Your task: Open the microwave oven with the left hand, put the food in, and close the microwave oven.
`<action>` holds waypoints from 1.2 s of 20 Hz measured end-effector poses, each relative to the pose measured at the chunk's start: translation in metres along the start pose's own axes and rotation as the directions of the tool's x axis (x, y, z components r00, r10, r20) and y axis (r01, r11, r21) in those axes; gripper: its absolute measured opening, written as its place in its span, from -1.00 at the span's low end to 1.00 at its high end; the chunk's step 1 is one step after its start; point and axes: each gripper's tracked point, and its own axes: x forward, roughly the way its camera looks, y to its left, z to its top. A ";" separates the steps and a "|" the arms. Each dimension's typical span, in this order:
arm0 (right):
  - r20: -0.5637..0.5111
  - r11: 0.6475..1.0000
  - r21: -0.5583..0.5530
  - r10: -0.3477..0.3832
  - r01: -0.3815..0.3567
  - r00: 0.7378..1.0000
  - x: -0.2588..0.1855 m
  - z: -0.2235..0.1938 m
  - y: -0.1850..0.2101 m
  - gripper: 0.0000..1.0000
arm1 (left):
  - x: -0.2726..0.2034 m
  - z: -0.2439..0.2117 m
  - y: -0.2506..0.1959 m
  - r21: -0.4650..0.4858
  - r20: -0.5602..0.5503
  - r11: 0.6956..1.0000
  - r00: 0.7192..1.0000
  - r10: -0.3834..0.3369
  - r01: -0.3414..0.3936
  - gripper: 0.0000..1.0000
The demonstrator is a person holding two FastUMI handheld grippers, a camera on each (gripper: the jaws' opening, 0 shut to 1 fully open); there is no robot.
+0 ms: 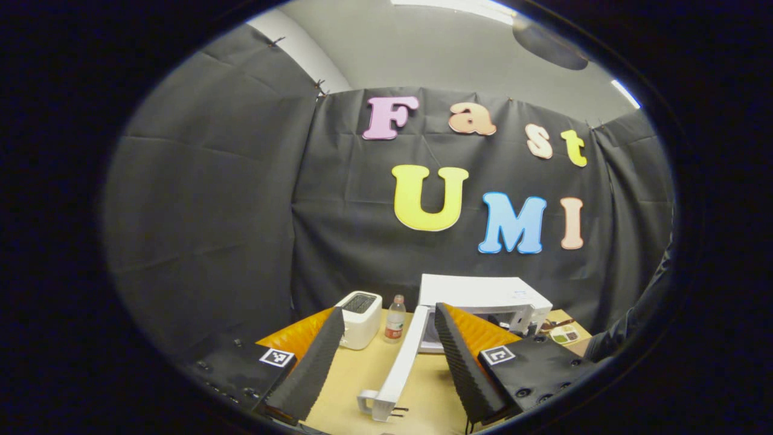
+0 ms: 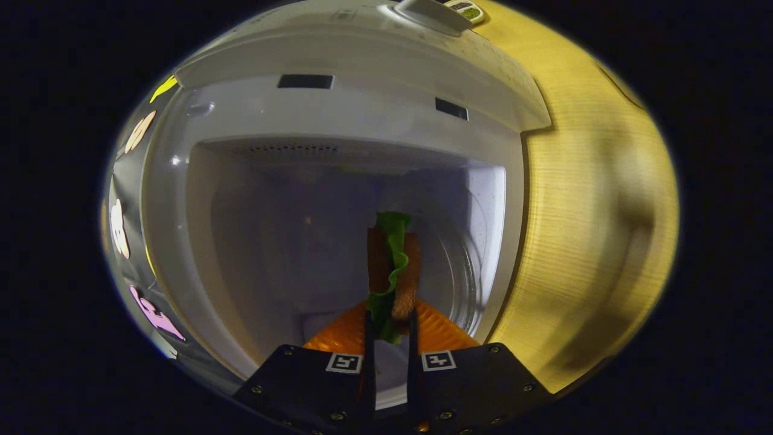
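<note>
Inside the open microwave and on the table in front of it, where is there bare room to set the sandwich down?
The microwave cavity ahead of the sandwich held by the right gripper looks bare. The tabletop is free between the toaster and the open door. It is crowded beside the bottle.

Each gripper carries black housings studded with small screws, a square black-and-white marker tag on each side, and ribbed fingers: the left gripper point(image 1: 386, 356) and the right gripper point(image 2: 389, 356). A dark sleeve point(image 1: 634, 320) shows.
</note>
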 end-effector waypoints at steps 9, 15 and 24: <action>-0.032 0.990 -0.072 -0.124 0.121 0.992 -0.012 -0.008 -0.026 0.15 | 0.008 0.004 -0.007 -0.010 0.012 0.999 0.999 -0.041 0.041 0.92; -0.079 0.954 -0.292 -0.097 0.070 0.992 -0.061 -0.005 -0.010 0.94 | 0.015 0.006 -0.035 -0.005 0.031 0.992 0.992 -0.124 0.124 0.94; -0.128 0.568 -0.823 -0.165 -0.012 0.978 -0.198 0.049 -0.048 0.93 | 0.030 -0.010 -0.101 -0.013 0.042 0.962 0.961 -0.272 0.273 0.96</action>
